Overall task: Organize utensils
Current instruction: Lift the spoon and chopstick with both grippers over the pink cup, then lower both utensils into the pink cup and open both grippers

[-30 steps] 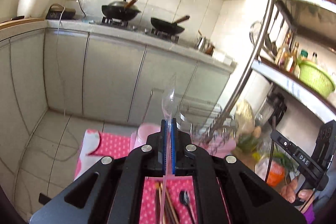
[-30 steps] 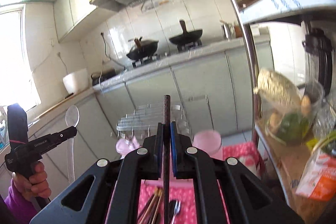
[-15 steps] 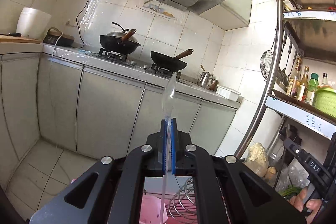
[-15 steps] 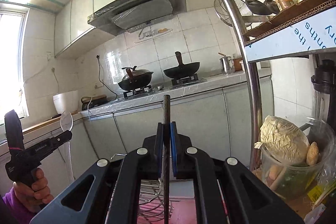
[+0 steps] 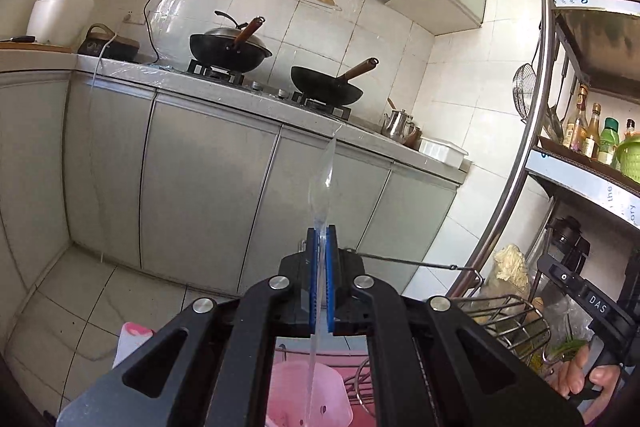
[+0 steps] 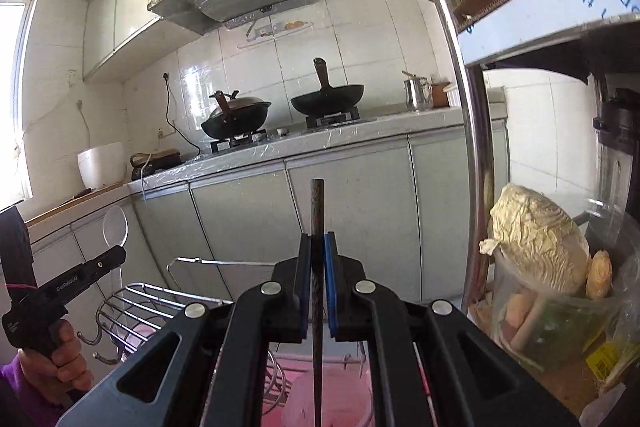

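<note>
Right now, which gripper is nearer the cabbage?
Right. The cabbage sits close beside the right gripper, on its right; the left gripper is farther off, on the right gripper's other side.

Clear spoon (image 5: pixel 321 183) upright; dark chopstick (image 6: pixel 317 227) upright

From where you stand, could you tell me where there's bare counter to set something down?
Free: the counter stretch between the right wok and the steel kettle. Crowded: both burners, the corner with the white pot, and the shelf of vegetables.
</note>
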Available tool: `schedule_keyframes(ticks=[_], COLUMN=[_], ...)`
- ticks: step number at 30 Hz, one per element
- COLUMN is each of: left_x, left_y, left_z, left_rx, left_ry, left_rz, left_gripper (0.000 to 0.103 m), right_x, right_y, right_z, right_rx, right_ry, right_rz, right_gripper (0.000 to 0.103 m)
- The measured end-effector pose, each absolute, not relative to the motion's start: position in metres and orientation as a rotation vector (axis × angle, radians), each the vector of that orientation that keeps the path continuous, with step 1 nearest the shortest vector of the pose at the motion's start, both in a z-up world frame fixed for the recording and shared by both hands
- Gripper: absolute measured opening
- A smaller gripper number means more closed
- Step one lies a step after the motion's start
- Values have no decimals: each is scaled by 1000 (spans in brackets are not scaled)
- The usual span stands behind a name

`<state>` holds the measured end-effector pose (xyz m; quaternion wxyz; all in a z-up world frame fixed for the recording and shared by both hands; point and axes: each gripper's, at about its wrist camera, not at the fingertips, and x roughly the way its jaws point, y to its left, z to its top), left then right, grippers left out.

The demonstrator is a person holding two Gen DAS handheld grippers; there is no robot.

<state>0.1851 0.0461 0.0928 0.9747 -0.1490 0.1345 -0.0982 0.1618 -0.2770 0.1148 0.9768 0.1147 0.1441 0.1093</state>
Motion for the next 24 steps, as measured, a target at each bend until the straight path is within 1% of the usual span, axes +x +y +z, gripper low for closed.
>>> schedule_keyframes(ticks=[4,9,17,18,19,20,21,23,24], left_x=[182,185,186,186,186,186,185,183,184], left_y=[47,51,53,54,55,55,56,55,54], left_z=[82,68,53,53,53,53,54,55,57], left_rx=[-295,-301,-293,-290,-291,-291,-290,-277,-272], left_ry=[309,399,516,526,531,535,534,533,536], left_rz=[-211,-224,-218,-211,-209,-207,-204,-193,-190], left_gripper=[3,3,4,7,15,19,26,33,35], right_x=[159,161,166,165,165,166,167,167,167], right_y=[-281,-284,-282,-281,-280,-280,-279,-279,-279], right_z=[98,84,73,74,73,73,72,71,71], right_rx=[250,250,233,229,221,217,214,211,213], right_ry=[385,498,586,587,592,600,609,621,622], right_rz=[212,198,189,185,184,186,184,185,184], right_gripper=[6,6,7,8,11,11,12,19,25])
